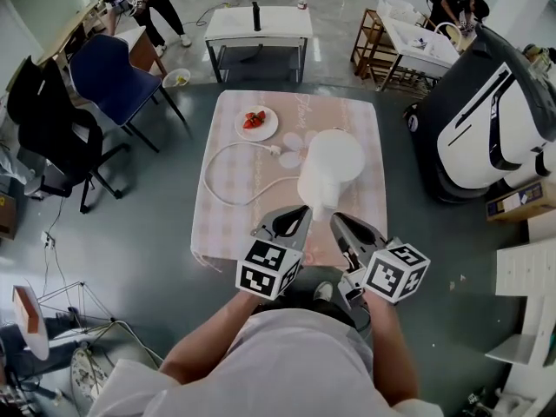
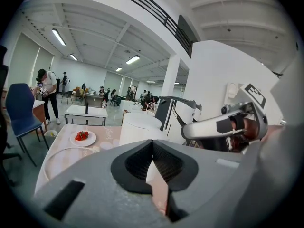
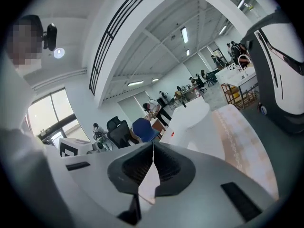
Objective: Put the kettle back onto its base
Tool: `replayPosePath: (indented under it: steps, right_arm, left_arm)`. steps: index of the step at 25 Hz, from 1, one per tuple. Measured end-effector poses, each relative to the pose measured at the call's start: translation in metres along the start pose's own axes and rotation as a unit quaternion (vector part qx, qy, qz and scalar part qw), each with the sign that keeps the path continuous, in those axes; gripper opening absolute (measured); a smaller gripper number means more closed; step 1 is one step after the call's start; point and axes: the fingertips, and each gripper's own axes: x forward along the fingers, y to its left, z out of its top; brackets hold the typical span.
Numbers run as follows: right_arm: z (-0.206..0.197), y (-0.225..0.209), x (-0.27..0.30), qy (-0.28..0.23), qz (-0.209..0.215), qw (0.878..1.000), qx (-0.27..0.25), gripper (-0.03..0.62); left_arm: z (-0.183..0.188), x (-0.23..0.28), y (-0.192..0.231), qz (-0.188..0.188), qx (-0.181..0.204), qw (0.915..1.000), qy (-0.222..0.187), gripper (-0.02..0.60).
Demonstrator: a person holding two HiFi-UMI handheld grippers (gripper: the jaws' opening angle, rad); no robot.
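Note:
A white kettle (image 1: 330, 170) stands upright on the pink checked tablecloth (image 1: 243, 215), right of the middle; I cannot make out its base beneath it. A white cord (image 1: 228, 200) loops across the cloth from a plug (image 1: 276, 150) towards the kettle's foot. My left gripper (image 1: 301, 215) and right gripper (image 1: 337, 221) hover side by side over the table's near edge, just short of the kettle, both shut with nothing between the jaws. The kettle (image 2: 138, 127) fills the middle of the left gripper view and stands ahead in the right gripper view (image 3: 195, 122).
A plate of strawberries (image 1: 257, 122) sits at the table's far side. A blue chair (image 1: 111, 76) and a black chair (image 1: 50, 129) stand to the left. A large white and black machine (image 1: 486, 120) is close on the right. A white table (image 1: 258, 26) lies beyond.

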Motion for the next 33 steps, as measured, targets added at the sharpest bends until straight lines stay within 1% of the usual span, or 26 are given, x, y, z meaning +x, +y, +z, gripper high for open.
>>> replayPosePath:
  steps: [5, 8, 12, 17, 24, 33]
  right_arm:
    - [0.004, -0.002, -0.010, -0.010, -0.021, 0.999, -0.047, 0.006]
    - [0.007, -0.004, -0.020, -0.010, -0.023, 0.997, -0.071, 0.005]
    - [0.005, -0.005, -0.036, -0.004, -0.021, 0.993, -0.120, 0.005]
    - [0.002, -0.011, -0.059, -0.008, -0.027, 0.988, -0.150, 0.005]
    - [-0.004, -0.020, -0.081, -0.008, -0.024, 0.986, -0.167, 0.005]
    - [-0.018, -0.018, -0.089, 0.001, -0.010, 0.986, -0.167, 0.005]
  left_arm:
    - [-0.001, 0.005, -0.016, 0.004, 0.006, 1.0000, 0.002, 0.006]
    - [-0.001, 0.010, -0.028, 0.013, 0.005, 0.9999, 0.002, 0.005]
    - [-0.002, 0.013, -0.047, 0.025, 0.006, 0.9997, 0.000, 0.005]
    - [-0.007, 0.015, -0.071, 0.040, 0.004, 0.9992, -0.002, 0.005]
    - [-0.015, 0.013, -0.091, 0.060, -0.001, 0.9982, 0.000, 0.005]
    - [-0.023, 0.005, -0.101, 0.074, -0.004, 0.9972, 0.003, 0.005]
